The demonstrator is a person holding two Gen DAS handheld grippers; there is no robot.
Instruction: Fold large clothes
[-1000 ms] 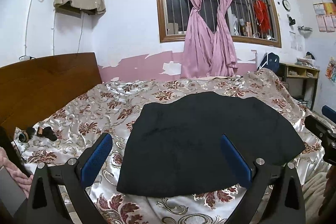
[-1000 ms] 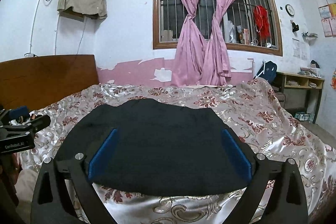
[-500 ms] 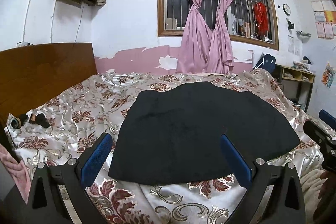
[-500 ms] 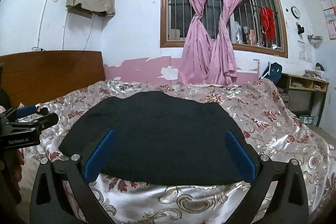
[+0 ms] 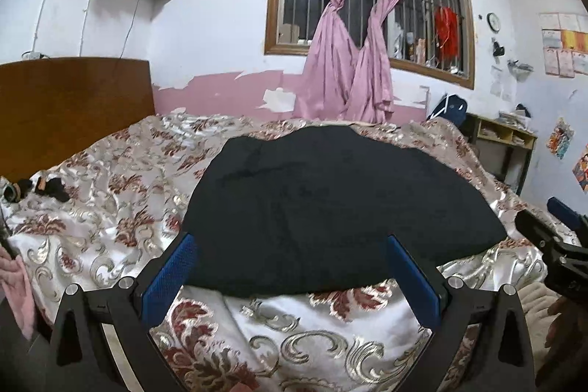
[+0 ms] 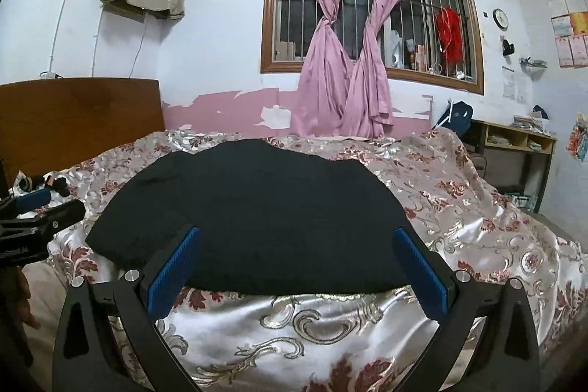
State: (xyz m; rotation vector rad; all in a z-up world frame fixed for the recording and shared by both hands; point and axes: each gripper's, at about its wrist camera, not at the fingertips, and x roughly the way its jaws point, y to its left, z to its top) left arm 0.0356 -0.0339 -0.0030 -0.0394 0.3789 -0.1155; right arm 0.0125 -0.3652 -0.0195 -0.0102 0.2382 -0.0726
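Observation:
A large black garment (image 5: 330,208) lies folded flat on the floral satin bedspread (image 5: 110,208); it also shows in the right wrist view (image 6: 257,208). My left gripper (image 5: 292,267) is open and empty, just short of the garment's near edge. My right gripper (image 6: 296,263) is open and empty, also at the near edge. The right gripper shows at the right border of the left wrist view (image 5: 551,237). The left gripper shows at the left border of the right wrist view (image 6: 33,212).
A wooden headboard (image 5: 73,105) stands at the left. Small dark items (image 5: 47,188) lie on the bed near it. A window with pink curtains (image 5: 349,43) is behind the bed. A wooden shelf unit (image 5: 503,142) stands at the right.
Both grippers have dropped lower and pulled back toward the near edge of the bed. The garment has not moved. Both stay open.

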